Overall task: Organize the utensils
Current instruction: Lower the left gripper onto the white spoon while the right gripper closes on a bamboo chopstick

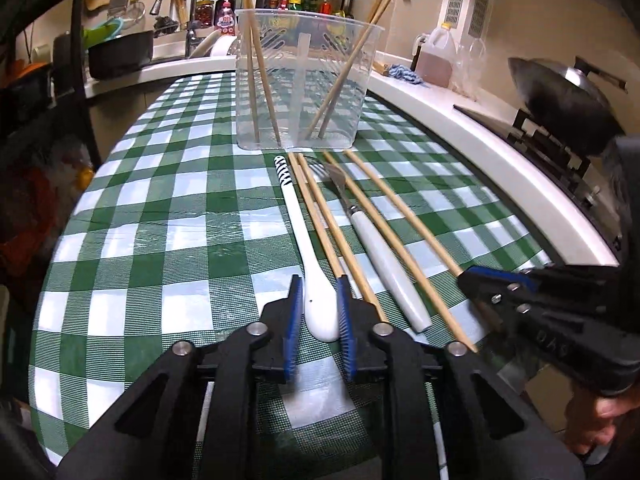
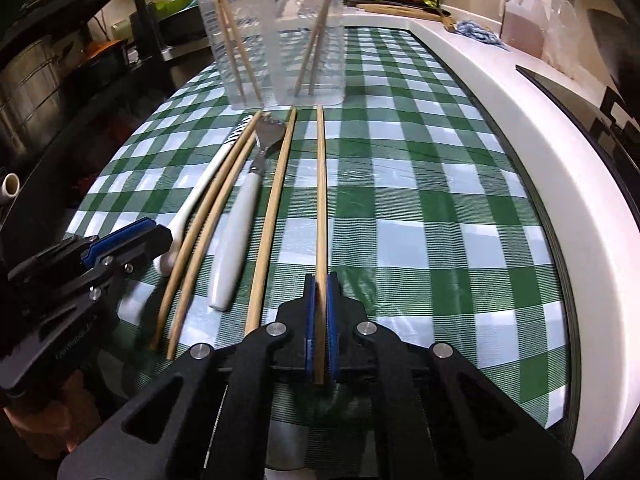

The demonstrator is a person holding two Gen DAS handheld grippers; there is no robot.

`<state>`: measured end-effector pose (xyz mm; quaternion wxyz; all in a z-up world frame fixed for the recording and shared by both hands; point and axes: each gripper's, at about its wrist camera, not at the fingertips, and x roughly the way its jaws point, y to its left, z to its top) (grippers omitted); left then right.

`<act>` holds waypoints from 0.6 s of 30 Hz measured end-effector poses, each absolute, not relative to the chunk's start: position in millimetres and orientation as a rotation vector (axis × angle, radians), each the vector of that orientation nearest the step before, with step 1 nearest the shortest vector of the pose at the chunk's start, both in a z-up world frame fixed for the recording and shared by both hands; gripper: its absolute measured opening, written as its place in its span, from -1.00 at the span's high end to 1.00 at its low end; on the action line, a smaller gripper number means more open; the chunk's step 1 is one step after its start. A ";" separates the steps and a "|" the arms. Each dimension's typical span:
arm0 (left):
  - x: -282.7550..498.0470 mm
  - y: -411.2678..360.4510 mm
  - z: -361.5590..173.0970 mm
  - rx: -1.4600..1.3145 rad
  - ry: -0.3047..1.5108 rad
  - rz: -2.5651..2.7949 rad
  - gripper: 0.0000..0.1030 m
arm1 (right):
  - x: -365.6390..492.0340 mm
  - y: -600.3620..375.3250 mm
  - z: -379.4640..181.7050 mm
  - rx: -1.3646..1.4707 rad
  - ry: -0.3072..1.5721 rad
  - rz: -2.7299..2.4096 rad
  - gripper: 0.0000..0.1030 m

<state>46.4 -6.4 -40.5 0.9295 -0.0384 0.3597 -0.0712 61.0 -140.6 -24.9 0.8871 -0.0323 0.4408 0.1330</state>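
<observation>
On the green checked tablecloth (image 1: 168,208) lie a white spoon (image 1: 316,292), a white-handled fork (image 1: 384,268) and several wooden chopsticks in a row. Behind them stands a clear plastic tub (image 1: 304,80) with chopsticks leaning inside. My left gripper (image 1: 319,280) is open, straddling the spoon's bowl, with a thin gap at the left pad. My right gripper (image 2: 320,280) is shut on the near end of the rightmost chopstick (image 2: 321,184), which points toward the tub (image 2: 276,40). In the right wrist view the left gripper (image 2: 158,234) sits over the spoon (image 2: 200,188), beside the fork (image 2: 236,240).
A white counter edge (image 1: 480,140) borders the cloth on the right, with a stove and a lidded wok (image 1: 560,96) beyond. An oil jug (image 1: 436,56) and a blue cloth (image 1: 404,72) sit at the back. A faucet (image 1: 176,0) and a spice rack stand behind the tub.
</observation>
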 end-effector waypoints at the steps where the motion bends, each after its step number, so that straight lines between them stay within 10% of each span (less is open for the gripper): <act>1: 46.3 -7.7 -40.5 -0.070 0.735 -0.141 0.60 | 61.5 -141.9 -24.8 -0.066 0.918 0.275 0.89; 18: 43.2 -17.8 -48.5 0.015 0.720 -0.087 0.55 | 60.3 -140.3 -25.2 -0.075 0.911 0.273 0.88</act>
